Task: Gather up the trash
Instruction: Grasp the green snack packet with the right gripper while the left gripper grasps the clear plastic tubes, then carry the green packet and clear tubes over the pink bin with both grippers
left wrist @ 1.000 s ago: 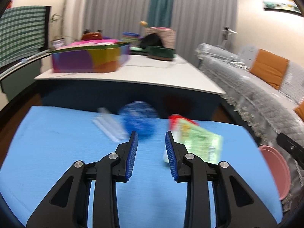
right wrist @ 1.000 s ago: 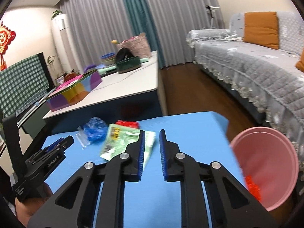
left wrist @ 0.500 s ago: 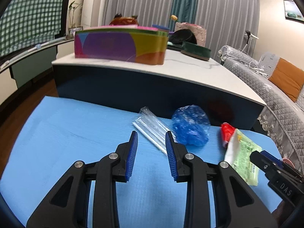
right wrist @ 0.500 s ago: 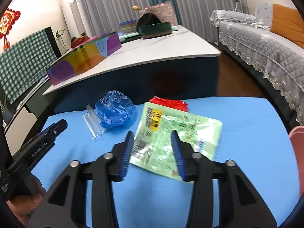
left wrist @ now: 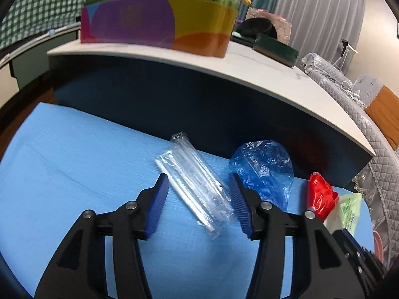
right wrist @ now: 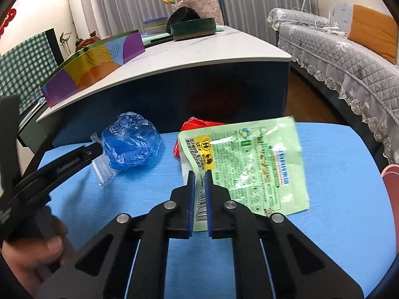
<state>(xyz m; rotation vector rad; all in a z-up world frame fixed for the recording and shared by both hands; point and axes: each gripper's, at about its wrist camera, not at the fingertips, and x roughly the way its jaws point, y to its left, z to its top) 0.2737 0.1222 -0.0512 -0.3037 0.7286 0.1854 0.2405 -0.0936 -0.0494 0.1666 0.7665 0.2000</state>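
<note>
My right gripper (right wrist: 199,182) is closing on the near edge of the green pouch (right wrist: 251,159), the barcode strip sandwiched between the blue pads with barely a sliver of gap left. The pouch lies flat on the blue table (right wrist: 336,211), its long side running away up and to the right from my fingers, so I have it by a corner-side edge and the bulk of it hangs off to the right. A red wrapper (right wrist: 192,124) peeks out from under its far edge.

Over on the other side, my left gripper (left wrist: 199,191) is opening, jaws about half spread, straddling the clear plastic sleeve (left wrist: 194,184). Nothing is pinched yet; the pads stand clear of it on both sides. The sleeve's long axis runs diagonally, from far-left to near-right, so it crosses my jaw line at a slant, its near end closer to my right-hand pad. I judge a slight wrist roll would square the pads across its narrow width. The crumpled blue bag (left wrist: 264,169) sits just beyond that pad, close beside the sleeve.
</note>
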